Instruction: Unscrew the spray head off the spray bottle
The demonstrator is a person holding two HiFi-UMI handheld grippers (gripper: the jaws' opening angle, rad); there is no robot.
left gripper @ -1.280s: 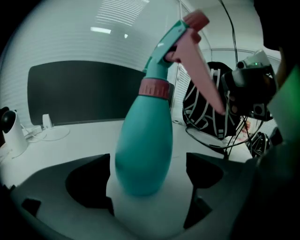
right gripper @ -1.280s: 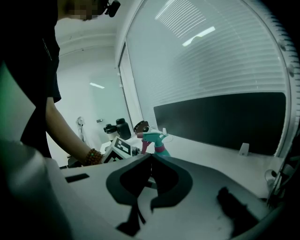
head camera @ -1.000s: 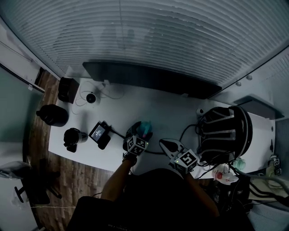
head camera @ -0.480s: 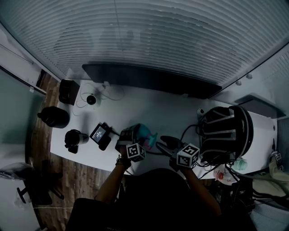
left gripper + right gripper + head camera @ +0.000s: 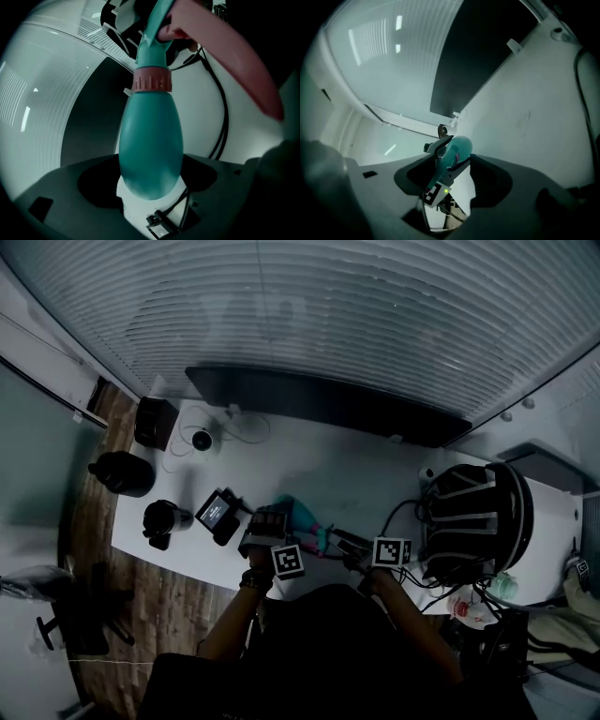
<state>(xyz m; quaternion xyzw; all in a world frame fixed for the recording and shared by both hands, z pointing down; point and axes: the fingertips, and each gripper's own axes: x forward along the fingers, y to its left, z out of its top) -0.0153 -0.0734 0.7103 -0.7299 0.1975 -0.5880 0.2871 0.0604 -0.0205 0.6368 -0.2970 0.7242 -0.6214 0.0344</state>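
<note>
Since the frame a second back, the spray bottle is lying more sideways in the head view, with its top now pointing to the lower right. The right gripper is sitting higher in the frame, just beside that top end. Left gripper is gripping the bottle's teal body. In the left gripper view the rounded base is sitting between the dark fingers, and the pink ribbed collar and teal spray head are running up to top centre, head still on. A blurred pink-red curved part is sweeping from the head toward the right edge; cannot tell what it is. Right gripper's fingers have just been opening and are standing apart, pressing on nothing. Farther off in the gap between them, at frame centre, the bottle and the left gripper's marker cube are showing. Bottle is hanging over the white desk, near its lower edge. Black cables are trailing across the desk behind it. A small screen device and a black mug are standing left of the left gripper.
</note>
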